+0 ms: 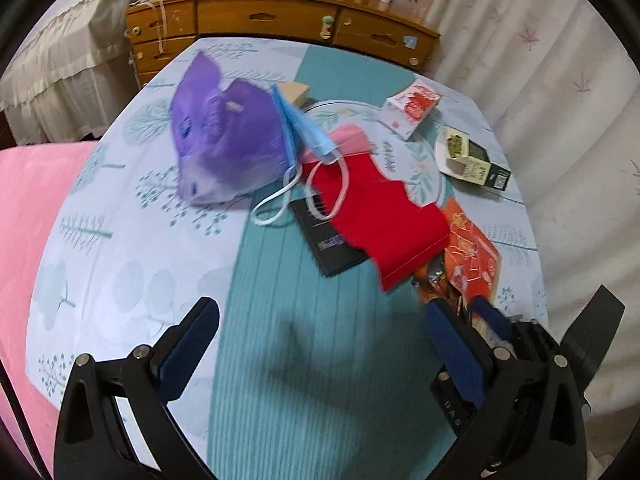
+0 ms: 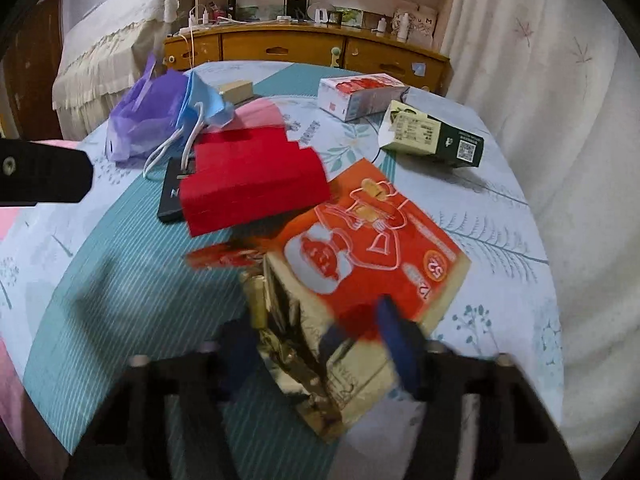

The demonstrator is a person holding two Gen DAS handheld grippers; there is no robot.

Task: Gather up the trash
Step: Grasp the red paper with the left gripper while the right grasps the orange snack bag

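Step in hand, by judgement: first pickup of the trash strewn over the bed (image 1: 120, 248). Landmark: red folded card (image 2: 252, 176) at the middle of the litter. Just nearer than it, orange snack packet (image 2: 372, 240), lying flat, torn foil end toward the camera. Right tool (image 2: 316, 344) straddling that foil end, jaws partly drawn in; blurred, so cannot tell whether the pads press it yet. Left tool (image 1: 316, 332) released, spread wide over bare bedcover nearer than the red card, nothing between the jaws. Beyond the red card to the left: purple plastic bag (image 1: 224, 144), blue face mask (image 1: 304, 128) against it. Beyond to the right: white-and-red carton (image 2: 360, 94), green-and-cream box (image 2: 432, 136).

Next move calls for a firm pinch on the packet, then a lift clear toward the purple bag, likely the collecting sack.
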